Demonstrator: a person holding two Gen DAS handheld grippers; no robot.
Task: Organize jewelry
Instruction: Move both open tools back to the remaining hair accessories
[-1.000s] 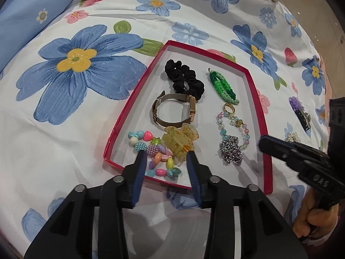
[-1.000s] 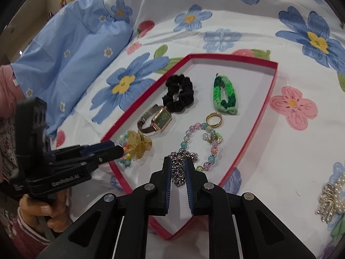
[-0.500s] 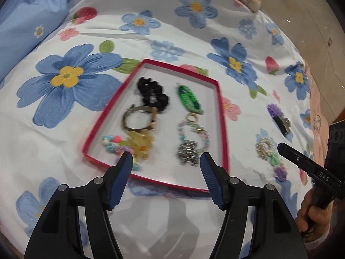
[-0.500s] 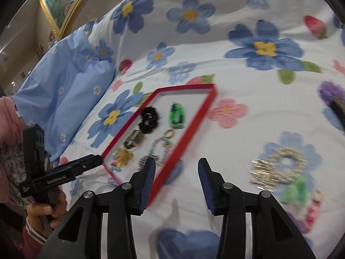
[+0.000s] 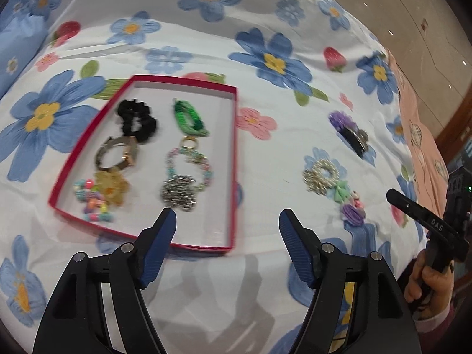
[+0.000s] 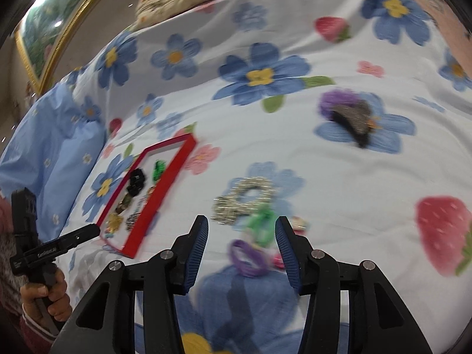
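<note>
Floral cotton bedsheet (image 5: 265, 14) carries the red tray (image 5: 234, 147), which holds seven pieces; a loose group of about four lies outside it well to the right: purple-and-black hair clip (image 6: 351, 118), pearl scrunchie (image 6: 244, 197), green bow (image 6: 261, 227), purple hair tie (image 6: 247, 258). Left gripper (image 5: 227, 224) hovers empty, jaws apart, at the tray's near right corner. Right gripper (image 6: 242, 236), also wide apart and empty, straddles the bow and tie: likely risk is pinching two tangled items, or sheet fabric, since they overlap on soft cloth.

A floral bedsheet (image 5: 206, 38) (blue flowers, strawberries), a light-blue pillow (image 6: 50, 135) and a gold-framed picture (image 6: 44, 38).
</note>
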